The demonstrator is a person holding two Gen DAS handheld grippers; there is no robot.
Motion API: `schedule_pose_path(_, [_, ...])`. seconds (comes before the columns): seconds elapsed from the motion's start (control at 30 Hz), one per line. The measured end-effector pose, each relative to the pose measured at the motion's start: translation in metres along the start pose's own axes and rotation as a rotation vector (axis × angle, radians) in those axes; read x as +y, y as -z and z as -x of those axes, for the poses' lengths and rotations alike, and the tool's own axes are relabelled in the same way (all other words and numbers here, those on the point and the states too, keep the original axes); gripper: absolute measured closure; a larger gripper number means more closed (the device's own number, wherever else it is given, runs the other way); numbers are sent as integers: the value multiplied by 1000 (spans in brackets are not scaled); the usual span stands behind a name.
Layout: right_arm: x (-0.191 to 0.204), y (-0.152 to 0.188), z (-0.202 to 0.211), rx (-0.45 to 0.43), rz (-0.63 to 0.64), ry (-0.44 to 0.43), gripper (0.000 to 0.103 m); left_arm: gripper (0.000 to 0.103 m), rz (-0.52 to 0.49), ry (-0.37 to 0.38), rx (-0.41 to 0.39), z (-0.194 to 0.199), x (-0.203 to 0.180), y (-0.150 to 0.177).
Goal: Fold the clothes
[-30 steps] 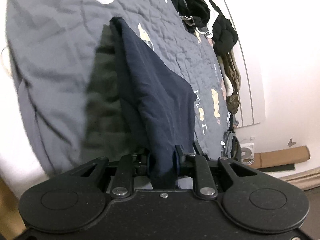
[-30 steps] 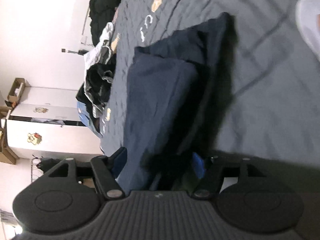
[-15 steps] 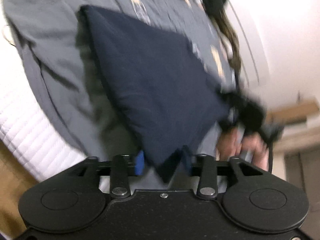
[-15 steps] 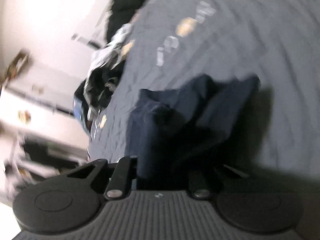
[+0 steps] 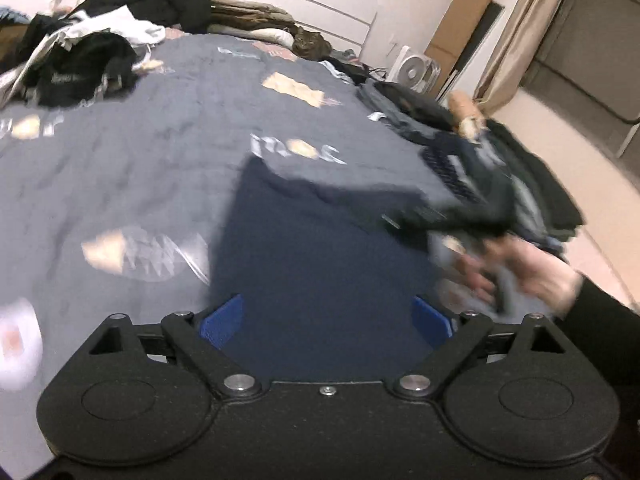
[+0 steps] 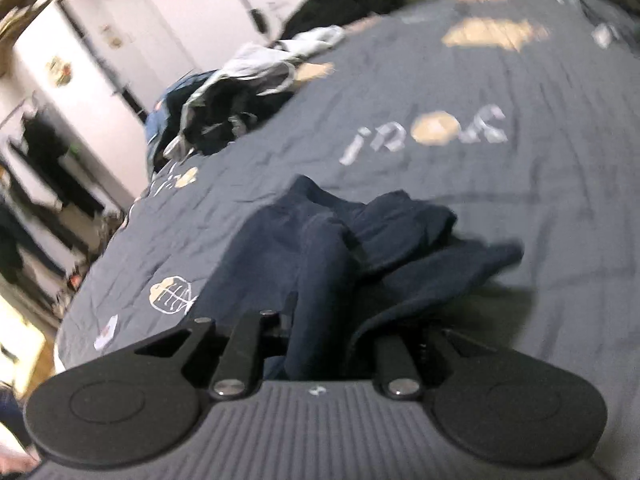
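A navy garment (image 5: 312, 248) lies spread on the grey printed bedcover (image 5: 140, 160), right in front of my left gripper (image 5: 327, 322). That gripper is open wide, its blue pads (image 5: 222, 322) at either side of the cloth's near edge without pinching it. In the left wrist view, a blurred hand (image 5: 520, 272) holds my right gripper (image 5: 424, 216) at the garment's right edge. In the right wrist view, the right gripper (image 6: 320, 320) is shut on a bunched fold of the navy garment (image 6: 340, 240), which rumples over the bedcover (image 6: 440, 184).
A heap of unfolded dark and white clothes (image 5: 88, 60) sits at the far left of the bed, also visible as a clothes heap (image 6: 232, 112). A stack of dark clothes (image 5: 520, 184) lies along the bed's right edge. A small fan (image 5: 412, 70) stands beyond. A white wardrobe (image 6: 80, 80) stands left.
My left gripper has opened and let go of the navy garment, which now lies spread on the bed. Both views swung round sharply. The right gripper stays shut on the cloth.
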State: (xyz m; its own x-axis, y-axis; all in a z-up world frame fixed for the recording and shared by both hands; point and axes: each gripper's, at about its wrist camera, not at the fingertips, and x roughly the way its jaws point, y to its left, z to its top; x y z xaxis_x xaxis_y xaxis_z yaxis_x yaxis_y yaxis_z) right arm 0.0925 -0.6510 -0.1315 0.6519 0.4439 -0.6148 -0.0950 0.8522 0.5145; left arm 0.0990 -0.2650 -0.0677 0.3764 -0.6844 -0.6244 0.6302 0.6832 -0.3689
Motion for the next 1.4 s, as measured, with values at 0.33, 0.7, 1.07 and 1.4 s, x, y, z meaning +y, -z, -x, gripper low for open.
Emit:
schedule_pose_path(0.33, [-27, 14, 2, -7, -201, -76, 85, 20, 89, 190, 184, -146, 97, -56])
schedule_pose_path(0.7, [-34, 11, -8, -4, -196, -114, 85, 20, 77, 362, 265, -237, 100, -69])
schedule_pose_path(1.07, [-43, 15, -9, 60, -225, -131, 68, 79, -15, 490, 149, -201, 84, -74])
schedule_pose_path(1.4, [-18, 70, 7, 179, -217, -141, 46, 63, 136, 426, 219, -234, 109, -59])
